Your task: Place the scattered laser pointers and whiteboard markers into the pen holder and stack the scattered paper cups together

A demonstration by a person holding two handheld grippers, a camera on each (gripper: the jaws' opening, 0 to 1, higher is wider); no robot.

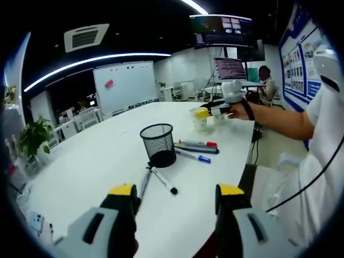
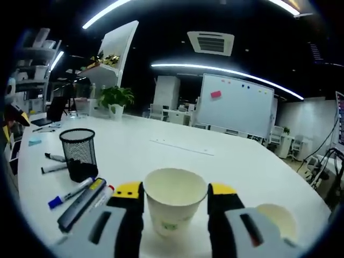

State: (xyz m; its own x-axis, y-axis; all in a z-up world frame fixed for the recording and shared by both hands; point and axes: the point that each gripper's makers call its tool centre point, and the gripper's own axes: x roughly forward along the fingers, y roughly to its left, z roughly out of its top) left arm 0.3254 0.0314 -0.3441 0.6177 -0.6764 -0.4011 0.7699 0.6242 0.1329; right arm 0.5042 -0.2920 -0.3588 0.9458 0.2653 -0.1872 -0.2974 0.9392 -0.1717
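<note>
I am holding my right tool (image 2: pixel 174 201) around an upright white paper cup (image 2: pixel 174 204) on the white counter (image 2: pixel 226 161), its jaws on either side of the cup wall, though I cannot tell whether they are pressing it; a second paper cup (image 2: pixel 277 217) is standing just beside it. My left tool (image 1: pixel 177 201) is hovering spread wide and empty above two grey whiteboard markers (image 1: pixel 164 180) lying at the foot of the black mesh pen holder (image 1: pixel 159 144). More markers and pointers (image 1: pixel 196 148) are lying between the holder and the cups.

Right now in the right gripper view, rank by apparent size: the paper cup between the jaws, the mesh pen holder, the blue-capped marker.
1. Paper cup, largest, though it sits closest to the camera, so true size is unsure.
2. Mesh pen holder.
3. Blue-capped marker, thinnest and smallest.
</note>
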